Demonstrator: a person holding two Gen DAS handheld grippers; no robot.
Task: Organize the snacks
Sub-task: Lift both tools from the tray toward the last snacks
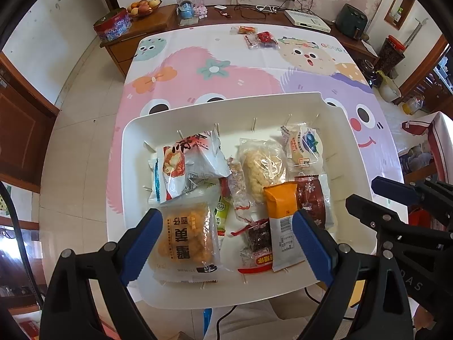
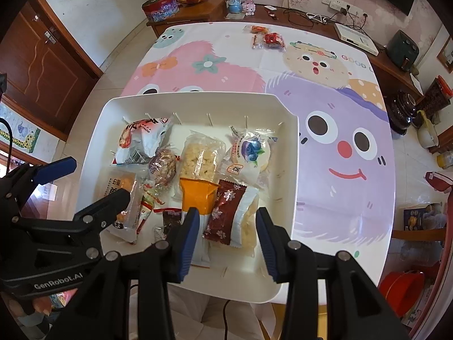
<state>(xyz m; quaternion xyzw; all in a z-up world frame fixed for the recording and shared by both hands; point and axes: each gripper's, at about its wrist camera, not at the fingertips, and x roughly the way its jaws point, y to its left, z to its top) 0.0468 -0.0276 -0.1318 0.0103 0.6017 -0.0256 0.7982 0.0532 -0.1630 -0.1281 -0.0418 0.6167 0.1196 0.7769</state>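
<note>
A white tray (image 1: 351,147) sits at the table's near edge, filled with several snack packets. My left gripper (image 1: 226,238) is open above its near side, straddling a yellow puffed-snack packet (image 1: 187,238) and an orange packet (image 1: 283,212). My right gripper (image 2: 226,238) is open over the tray's (image 2: 291,170) near right part, above a dark red packet (image 2: 223,212); the orange packet (image 2: 198,195) lies just left of it. Two loose snacks, an orange one (image 1: 246,29) and a red one (image 1: 264,39), lie at the table's far edge, also in the right wrist view (image 2: 269,39).
The table wears a cartoon-print cloth (image 1: 198,76). Behind it a wooden sideboard (image 1: 158,25) carries a red tin (image 1: 111,25), a fruit bowl (image 1: 143,7), cables and a white box (image 1: 307,19). Jars and a bowl stand on the floor at right (image 2: 419,113).
</note>
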